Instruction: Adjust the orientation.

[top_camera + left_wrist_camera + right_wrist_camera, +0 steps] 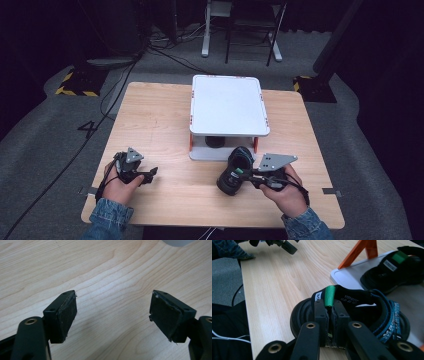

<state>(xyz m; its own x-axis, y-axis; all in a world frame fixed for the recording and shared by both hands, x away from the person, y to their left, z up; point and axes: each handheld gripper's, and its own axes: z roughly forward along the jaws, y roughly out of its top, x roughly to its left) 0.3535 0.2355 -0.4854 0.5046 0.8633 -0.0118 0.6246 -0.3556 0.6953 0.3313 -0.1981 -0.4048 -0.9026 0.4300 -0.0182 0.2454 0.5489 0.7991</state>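
A black sandal (233,176) with blue-lettered straps hangs in front of the white rack (227,105), toe pointing down-left. My right gripper (248,176) is shut on its heel strap (352,297), the jaws (330,307) pinching the strap just under a green pull tab. Whether the sole touches the table I cannot tell. A second black sandal (394,267) lies on the rack's lower tray (347,277), under the top shelf (215,141). My left gripper (152,172) rests low over the wood at front left, open with nothing between its pads (113,312).
The rack has orange legs (362,250) and stands at the middle back of the wooden table (160,115). Bare wood (100,272) lies between the two hands. Cables run over the grey floor (75,150) to the left. The other gripper (287,247) shows far off.
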